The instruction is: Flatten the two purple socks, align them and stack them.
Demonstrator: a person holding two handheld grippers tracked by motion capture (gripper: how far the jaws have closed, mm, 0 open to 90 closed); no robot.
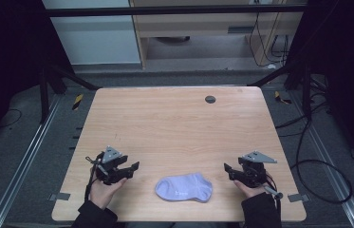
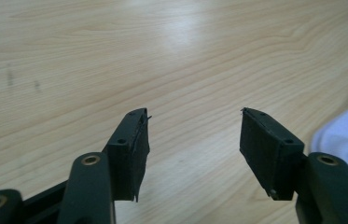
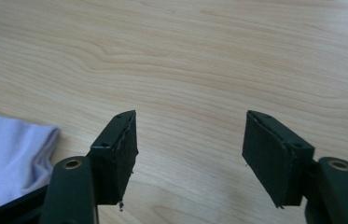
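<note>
A pale lilac sock (image 1: pixel 184 187) lies flat near the front edge of the wooden table (image 1: pixel 174 123), between my two hands. My left gripper (image 1: pixel 135 168) is to the sock's left, apart from it, jaws wide apart with nothing between them. In the left gripper view (image 2: pixel 194 122) bare wood shows between the jaws and the sock (image 2: pixel 346 135) sits at the right edge. My right gripper (image 1: pixel 227 170) is to the sock's right, open and empty. In the right gripper view (image 3: pixel 191 123) the sock (image 3: pixel 10 149) lies at the lower left, clear of the jaws.
A small dark round cap (image 1: pixel 210 99) is set into the table near its far edge. Metal rails (image 1: pixel 27 152) run along both sides of the table, and cables (image 1: pixel 317 156) lie on the floor to the right.
</note>
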